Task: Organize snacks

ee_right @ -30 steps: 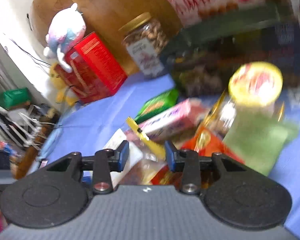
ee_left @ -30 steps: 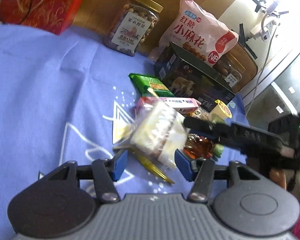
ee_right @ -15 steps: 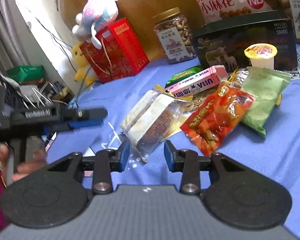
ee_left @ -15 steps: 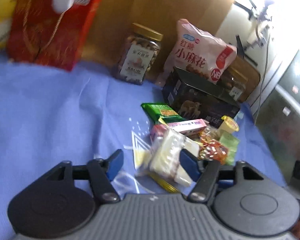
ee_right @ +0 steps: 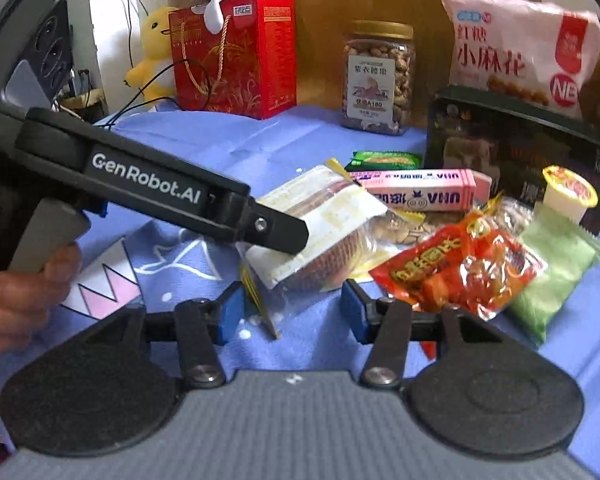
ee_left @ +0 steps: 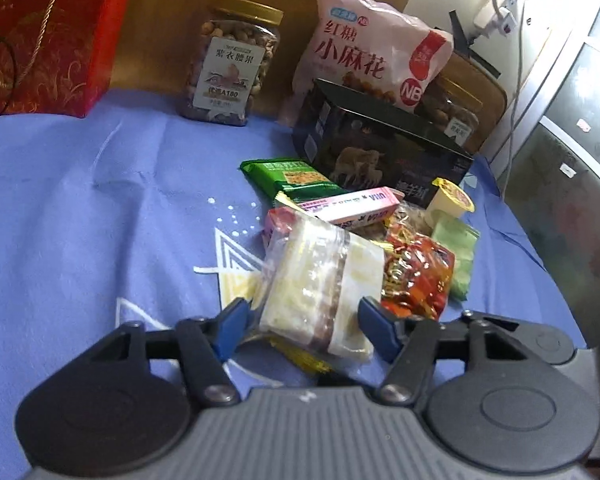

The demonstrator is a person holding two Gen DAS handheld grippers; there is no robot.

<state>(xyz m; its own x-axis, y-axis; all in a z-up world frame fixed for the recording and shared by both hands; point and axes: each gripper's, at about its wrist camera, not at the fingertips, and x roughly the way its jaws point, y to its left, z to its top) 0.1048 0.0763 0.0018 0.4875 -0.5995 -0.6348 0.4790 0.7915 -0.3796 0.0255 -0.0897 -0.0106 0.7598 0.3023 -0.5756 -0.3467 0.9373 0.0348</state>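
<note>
Right now the left tongs are closing around the clear-wrapped cake, which sits between the blue pads; whether the pads already press the wrapper I cannot tell, since a sliver of gap shows on the right side. In the right wrist view the upper finger of the left tongs lies across the top of the same cake, with the person's hand on the handle at the left edge.

The right tongs stand partly spread and hold nothing; they hover just short of the cake's near end, above a thin yellow stick packet lying on the blue cloth of the worktop.

The step in hand looks like lifting this cake out of the pile. To do it well, I would close on the firm middle of the cake, not the loose film at its edge, and squeeze gently, as it looks soft and would crush. Lift straight up first: the red snack pouch touches its right side, and the pink box lies just behind it, so a sideways drag would scatter them. The right tongs could steady the pouch or stay clear.

Further out, the nut jar, big pink bag and dark box stand in a row at the back.
</note>
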